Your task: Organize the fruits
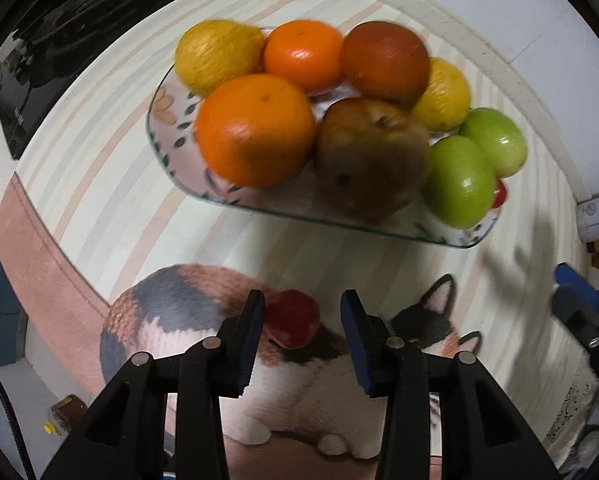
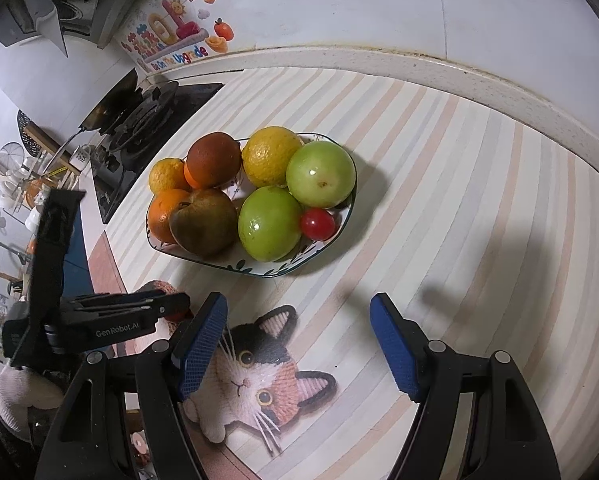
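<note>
A floral plate [image 1: 171, 120] [image 2: 299, 270] holds oranges [image 1: 255, 130], lemons, a brown pear [image 1: 371, 160] [image 2: 203, 220], two green apples [image 1: 459, 180] [image 2: 269, 224] and a small red fruit [image 2: 317, 223]. Another small red fruit [image 1: 293, 324] lies on the cat-print mat [image 1: 179, 320], between the fingers of my left gripper [image 1: 303, 316]. The jaws are open around it, the left pad close to or touching it. My right gripper [image 2: 299, 316] is open and empty above the mat, in front of the plate. The left gripper also shows in the right wrist view [image 2: 111, 316].
A gas stove [image 2: 139, 128] with a pan stands beyond the mat on the left. A raised counter edge [image 2: 419, 68] and a white wall run behind the plate. Dish racks and a tap lie far left.
</note>
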`<state>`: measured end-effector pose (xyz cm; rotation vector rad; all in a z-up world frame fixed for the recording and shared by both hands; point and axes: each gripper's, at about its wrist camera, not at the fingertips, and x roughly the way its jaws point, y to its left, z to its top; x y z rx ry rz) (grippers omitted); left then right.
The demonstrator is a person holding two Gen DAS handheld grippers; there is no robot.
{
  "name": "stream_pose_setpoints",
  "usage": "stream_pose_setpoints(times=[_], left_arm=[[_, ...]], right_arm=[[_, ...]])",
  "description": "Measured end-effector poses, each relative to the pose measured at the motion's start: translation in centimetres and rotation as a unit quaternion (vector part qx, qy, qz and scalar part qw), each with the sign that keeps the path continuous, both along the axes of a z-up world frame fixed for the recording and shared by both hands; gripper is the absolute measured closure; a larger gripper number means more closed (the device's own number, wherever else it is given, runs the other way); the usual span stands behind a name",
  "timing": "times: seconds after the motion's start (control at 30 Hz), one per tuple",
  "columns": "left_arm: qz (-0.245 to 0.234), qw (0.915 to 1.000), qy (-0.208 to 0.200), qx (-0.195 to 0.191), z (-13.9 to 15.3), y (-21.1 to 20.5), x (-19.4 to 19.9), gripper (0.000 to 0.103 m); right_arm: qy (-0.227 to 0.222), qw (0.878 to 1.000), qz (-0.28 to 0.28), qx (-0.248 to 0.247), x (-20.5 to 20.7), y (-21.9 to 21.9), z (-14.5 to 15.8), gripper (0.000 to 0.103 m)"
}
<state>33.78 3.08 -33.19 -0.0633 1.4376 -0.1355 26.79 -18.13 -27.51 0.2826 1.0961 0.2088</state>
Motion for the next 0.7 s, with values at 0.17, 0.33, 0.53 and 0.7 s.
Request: stream_pose_setpoints(times=[0.17,0.33,0.53,0.7], left_arm=[[0.009,0.9998,0.016,-0.013,-1.2,0.8,-0.9,0.067],[0.025,0.9995,-0.004,-0.021,-0.9,1.3,-1.5,0.076],[0.026,0.9989,-0.03,-0.026,0.9,2.3,-0.9,0.076],[0.012,0.9975,-0.058,-0.037,3.3,1.7,0.5,0.076]], right_arm=[[-0.004,1.0,-0.004,0.001,0.2,-0.3,0.1,0.027],[-0.004,1.0,-0.008,0.002,0.1,-0.5,0.1,0.027],[-0.005,1.0,-0.01,0.003,0.1,-0.4,0.2,0.027],[-0.008,1.0,-0.01,0.004,0.2,-0.4,0.4,0.027]])
